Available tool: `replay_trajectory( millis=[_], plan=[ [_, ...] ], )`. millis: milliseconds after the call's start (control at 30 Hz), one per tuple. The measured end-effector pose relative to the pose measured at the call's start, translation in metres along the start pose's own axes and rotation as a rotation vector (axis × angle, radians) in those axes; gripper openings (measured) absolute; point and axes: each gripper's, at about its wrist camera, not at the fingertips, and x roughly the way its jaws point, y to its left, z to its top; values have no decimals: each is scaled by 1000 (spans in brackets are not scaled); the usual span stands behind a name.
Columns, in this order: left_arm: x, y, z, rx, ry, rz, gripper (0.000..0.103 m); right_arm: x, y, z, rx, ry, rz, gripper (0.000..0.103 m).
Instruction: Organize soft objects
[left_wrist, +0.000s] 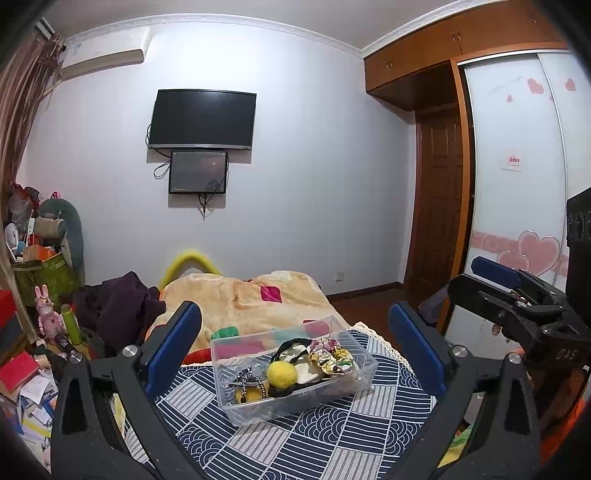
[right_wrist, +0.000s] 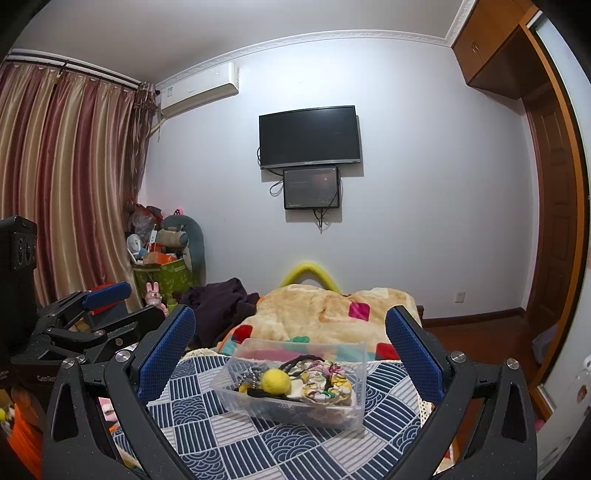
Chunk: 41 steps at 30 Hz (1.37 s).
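Observation:
A clear plastic box stands on a blue patterned cloth. Inside lie a yellow felt ball, a floral scrunchie, black hair ties and a beaded band. My left gripper is open and empty, held above and in front of the box. My right gripper is open and empty, also in front of the box. Each gripper shows at the side of the other's view: the right one, the left one.
A beige blanket with coloured squares lies behind the box. Dark clothing and a cluttered pile of toys and bags are to the left. A wardrobe and door stand on the right.

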Motion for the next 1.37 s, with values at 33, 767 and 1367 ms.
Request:
replay_trajectory(
  millis=[33, 767, 1367],
  plan=[
    [0, 0, 0, -1, 1, -1, 103, 0, 0, 0, 0, 0, 0, 103],
    [1, -1, 0, 0, 9, -22, 103, -1, -3, 0, 13, 0, -7, 103],
    [-1, -1, 0, -2, 7, -26, 103, -1, -1, 0, 13, 6, -8, 103]
  ],
)
